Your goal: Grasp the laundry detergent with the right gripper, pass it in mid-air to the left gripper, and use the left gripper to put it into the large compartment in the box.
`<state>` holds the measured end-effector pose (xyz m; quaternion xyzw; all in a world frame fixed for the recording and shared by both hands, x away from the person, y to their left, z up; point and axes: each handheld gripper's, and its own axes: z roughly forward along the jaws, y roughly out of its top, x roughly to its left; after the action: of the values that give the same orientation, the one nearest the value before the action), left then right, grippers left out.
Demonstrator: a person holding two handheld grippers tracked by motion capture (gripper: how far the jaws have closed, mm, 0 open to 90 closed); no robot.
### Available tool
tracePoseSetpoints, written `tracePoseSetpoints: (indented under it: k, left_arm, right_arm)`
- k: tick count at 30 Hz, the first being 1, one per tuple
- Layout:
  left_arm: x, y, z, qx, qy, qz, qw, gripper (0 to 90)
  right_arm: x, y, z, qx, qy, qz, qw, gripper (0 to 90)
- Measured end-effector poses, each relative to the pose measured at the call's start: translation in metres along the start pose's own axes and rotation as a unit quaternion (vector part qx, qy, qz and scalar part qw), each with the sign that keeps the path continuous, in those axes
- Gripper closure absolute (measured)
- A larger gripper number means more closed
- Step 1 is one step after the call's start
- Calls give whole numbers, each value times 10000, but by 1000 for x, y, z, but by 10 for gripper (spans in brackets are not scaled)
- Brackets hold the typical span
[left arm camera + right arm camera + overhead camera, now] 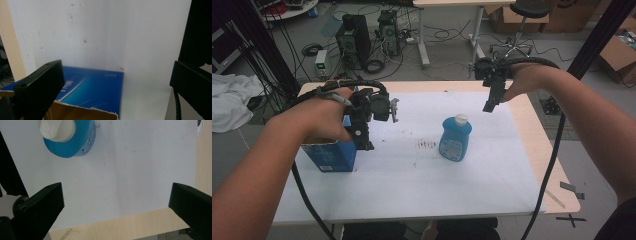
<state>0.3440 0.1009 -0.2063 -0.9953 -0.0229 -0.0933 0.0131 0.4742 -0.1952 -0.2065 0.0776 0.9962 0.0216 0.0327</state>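
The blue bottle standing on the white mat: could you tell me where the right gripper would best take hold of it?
Probably at the white cap, from above. The blue bottle stands upright and apart from the box, and the right gripper hangs open above the mat, pointing down.

Box (329, 156) stands left of bottle (455, 137) on the table (412, 190)

Grey floor (447, 60), cables, computer towers (353, 40), stool (524, 15).
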Motion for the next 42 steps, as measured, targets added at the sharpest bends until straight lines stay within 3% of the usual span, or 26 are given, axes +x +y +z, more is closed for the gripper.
tracePoseSetpoints:
  k: [3, 8, 22, 30, 37, 42]
  left_arm:
    - [3, 0, 1, 90, -13, 15, 10000, 1]
    - [5, -2, -2, 26, 31, 0, 10000, 1]
    - [4, 1, 0, -12, 30, 74, 10000, 1]
    - [4, 2, -1, -22, 5, 171, 9999, 1]
    - [4, 5, 0, -26, 3, 268, 9996, 1]
    - [4, 8, 0, -54, 9, 346, 9994, 1]
  right_arm:
    - [-3, -1, 2, 32, 42, 5, 10000, 0]
    - [-9, -3, 3, 36, 31, 108, 9999, 0]
    - [-6, -14, 1, -57, -18, 212, 9998, 0]
    - [11, -29, 7, -142, 9, 278, 9995, 0]
    - [31, -44, 24, -381, -20, 383, 9985, 0]
    - [44, -54, 36, -797, -113, 486, 9956, 0]
